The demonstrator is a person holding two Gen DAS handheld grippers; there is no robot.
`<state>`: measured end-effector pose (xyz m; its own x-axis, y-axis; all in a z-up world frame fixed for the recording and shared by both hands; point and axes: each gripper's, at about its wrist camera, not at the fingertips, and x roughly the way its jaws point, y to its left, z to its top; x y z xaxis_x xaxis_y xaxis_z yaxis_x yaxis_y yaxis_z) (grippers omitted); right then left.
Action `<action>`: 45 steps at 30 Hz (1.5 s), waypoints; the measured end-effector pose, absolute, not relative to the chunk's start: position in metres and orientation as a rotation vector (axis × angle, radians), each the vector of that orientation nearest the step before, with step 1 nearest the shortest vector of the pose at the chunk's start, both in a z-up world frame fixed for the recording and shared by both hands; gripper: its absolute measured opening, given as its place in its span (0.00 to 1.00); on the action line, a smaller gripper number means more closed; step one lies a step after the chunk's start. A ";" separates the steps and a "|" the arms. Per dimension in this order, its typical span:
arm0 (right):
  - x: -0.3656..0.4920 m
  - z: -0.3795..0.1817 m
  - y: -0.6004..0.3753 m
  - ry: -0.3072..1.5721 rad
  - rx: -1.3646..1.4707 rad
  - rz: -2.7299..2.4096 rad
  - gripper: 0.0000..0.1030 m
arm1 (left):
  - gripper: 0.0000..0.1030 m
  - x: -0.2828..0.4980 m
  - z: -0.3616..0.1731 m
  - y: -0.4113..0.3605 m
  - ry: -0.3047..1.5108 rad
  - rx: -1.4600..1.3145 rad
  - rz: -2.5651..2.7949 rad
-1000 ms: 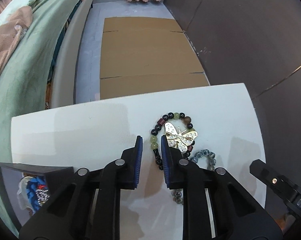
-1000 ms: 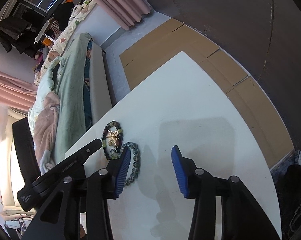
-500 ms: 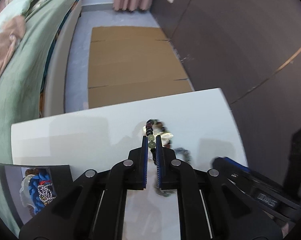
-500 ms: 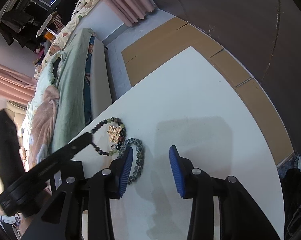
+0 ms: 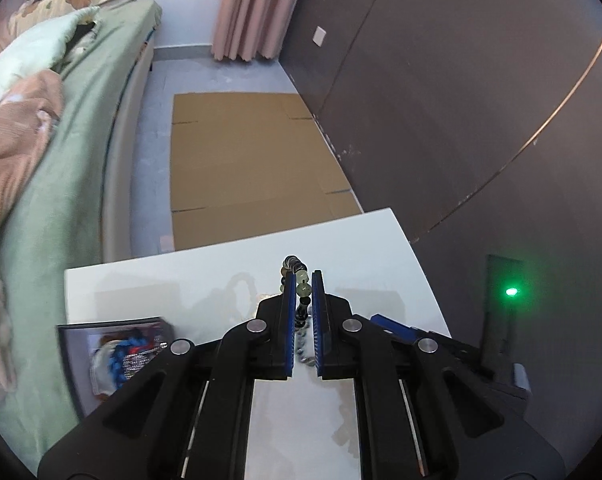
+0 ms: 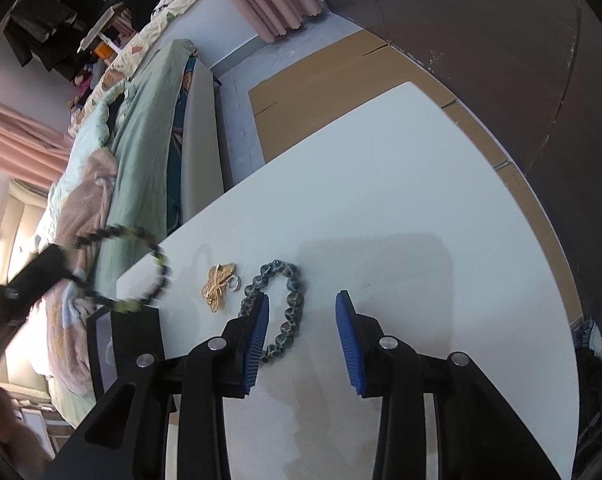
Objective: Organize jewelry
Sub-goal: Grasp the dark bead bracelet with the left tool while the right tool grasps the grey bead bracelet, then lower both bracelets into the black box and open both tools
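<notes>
My left gripper (image 5: 304, 280) is shut on a dark beaded bracelet (image 5: 302, 289) with green and black beads, held up above the white table (image 5: 161, 280). In the right wrist view that bracelet (image 6: 157, 258) hangs as a blurred loop off the table's left edge. A grey-green beaded bracelet (image 6: 295, 298) lies flat on the table, one side under my right gripper (image 6: 301, 300), which is open and not pressing it. Beside it lie a gold butterfly brooch (image 6: 219, 286) and a small ring (image 6: 234, 283).
A black box (image 5: 113, 322) holding blue and silver pieces stands at the table's near left corner. Beyond the table are flattened cardboard (image 5: 241, 160) on the floor, a bed with a green cover (image 5: 61, 160) on the left and a dark wall (image 5: 461, 120) on the right.
My left gripper shut on the dark bracelet and lifted it off the table, leaving the brooch behind. My right gripper narrowed a little and came nearer to the grey-green bracelet.
</notes>
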<state>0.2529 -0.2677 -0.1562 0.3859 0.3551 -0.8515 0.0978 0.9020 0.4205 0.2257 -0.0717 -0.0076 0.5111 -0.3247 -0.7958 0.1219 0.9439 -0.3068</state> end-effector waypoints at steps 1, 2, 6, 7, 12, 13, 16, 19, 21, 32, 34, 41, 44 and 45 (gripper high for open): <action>0.253 -0.158 -0.264 1.178 0.430 0.170 0.33 | 0.08 0.223 -0.004 -0.067 0.994 -0.223 -0.266; 0.254 -0.160 -0.259 1.184 0.415 0.170 0.33 | 0.08 0.220 0.000 -0.061 0.987 -0.222 -0.258; 0.255 -0.168 -0.238 1.186 0.352 0.160 0.33 | 0.08 0.210 0.010 -0.040 0.973 -0.229 -0.226; 0.255 -0.166 -0.235 1.172 0.325 0.149 0.31 | 0.08 0.206 0.012 -0.033 0.971 -0.231 -0.215; 0.248 -0.165 -0.199 1.128 0.019 0.045 0.11 | 0.08 0.190 0.019 -0.005 0.963 -0.239 -0.167; 0.247 -0.165 -0.195 1.122 -0.017 0.041 0.08 | 0.08 0.186 0.019 0.002 0.961 -0.244 -0.156; 0.246 -0.163 -0.195 1.137 0.009 0.083 0.08 | 0.08 0.175 0.019 0.017 0.959 -0.259 -0.132; 0.242 -0.154 -0.200 1.140 0.102 0.151 0.08 | 0.08 0.164 0.016 0.031 0.958 -0.276 -0.109; 0.235 -0.139 -0.199 1.107 0.128 0.189 0.08 | 0.08 0.158 0.015 0.037 0.959 -0.264 -0.098; 0.210 -0.081 -0.176 0.956 0.186 0.352 0.08 | 0.51 0.133 -0.006 0.080 0.918 -0.341 -0.019; 0.207 -0.073 -0.172 0.931 0.210 0.390 0.08 | 0.58 0.128 -0.012 0.086 0.892 -0.375 -0.009; 0.193 -0.057 -0.151 0.862 0.271 0.523 0.08 | 0.70 0.119 -0.038 0.100 0.851 -0.413 0.013; 0.190 -0.057 -0.139 0.861 0.278 0.566 0.08 | 0.80 0.115 -0.040 0.107 0.838 -0.428 0.014; 0.190 -0.058 -0.136 0.858 0.277 0.579 0.08 | 0.84 0.113 -0.041 0.109 0.830 -0.429 0.015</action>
